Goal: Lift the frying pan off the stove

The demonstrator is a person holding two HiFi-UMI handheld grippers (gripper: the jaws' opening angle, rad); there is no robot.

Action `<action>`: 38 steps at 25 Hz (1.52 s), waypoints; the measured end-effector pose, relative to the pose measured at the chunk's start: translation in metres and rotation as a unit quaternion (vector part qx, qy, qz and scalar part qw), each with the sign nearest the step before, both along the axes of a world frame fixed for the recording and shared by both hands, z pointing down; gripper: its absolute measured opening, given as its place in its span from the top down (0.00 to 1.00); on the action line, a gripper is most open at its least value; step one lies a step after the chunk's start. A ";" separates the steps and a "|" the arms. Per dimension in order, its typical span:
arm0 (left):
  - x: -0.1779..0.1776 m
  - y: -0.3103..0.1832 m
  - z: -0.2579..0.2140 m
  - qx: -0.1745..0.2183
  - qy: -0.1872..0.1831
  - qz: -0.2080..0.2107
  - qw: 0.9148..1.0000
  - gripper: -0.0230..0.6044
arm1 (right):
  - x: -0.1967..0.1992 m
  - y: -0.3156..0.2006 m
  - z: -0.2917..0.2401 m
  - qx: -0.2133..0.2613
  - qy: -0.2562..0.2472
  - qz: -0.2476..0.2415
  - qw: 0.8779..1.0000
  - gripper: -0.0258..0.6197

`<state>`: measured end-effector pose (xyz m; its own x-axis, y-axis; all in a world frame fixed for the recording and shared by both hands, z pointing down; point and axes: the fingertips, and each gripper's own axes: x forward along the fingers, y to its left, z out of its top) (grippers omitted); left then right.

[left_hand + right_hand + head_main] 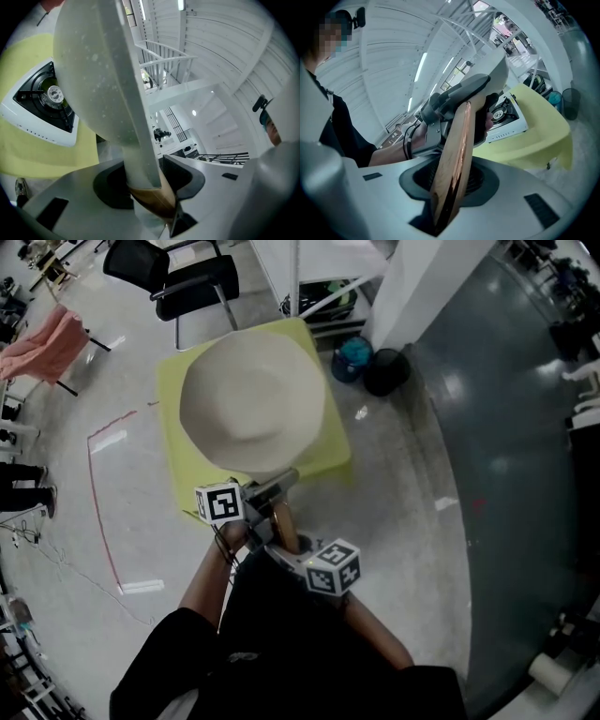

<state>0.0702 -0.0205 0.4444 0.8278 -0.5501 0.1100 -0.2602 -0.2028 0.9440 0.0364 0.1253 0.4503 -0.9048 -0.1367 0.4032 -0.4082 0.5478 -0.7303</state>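
My left claw point(150, 187) and right claw point(447, 187) pinch the handle point(457, 136).
One slip drops the frying pan point(253, 399) on the stove point(47, 101).

Open gap between frying pan point(251, 401) and stove point(40, 105).

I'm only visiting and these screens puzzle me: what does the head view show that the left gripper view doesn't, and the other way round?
Only the head view: the black chair and the blue bin on the floor, seen from above. Only the left gripper view: the stove, which the raised frying pan covers from above, and the left gripper with its jaws closed on the handle. Both: the frying pan, its handle and the yellow table.
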 end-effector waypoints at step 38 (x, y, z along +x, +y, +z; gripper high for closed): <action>0.023 0.028 -0.044 0.041 -0.006 0.010 0.999 0.62 | 0.021 0.028 -0.032 0.049 0.004 -0.013 0.999 0.77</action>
<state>0.0934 0.0073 0.4008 0.8380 -0.5405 0.0747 -0.2661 -0.2854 0.9207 0.0574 0.1532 0.4181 -0.9055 -0.1530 0.3957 -0.3984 0.6270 -0.6694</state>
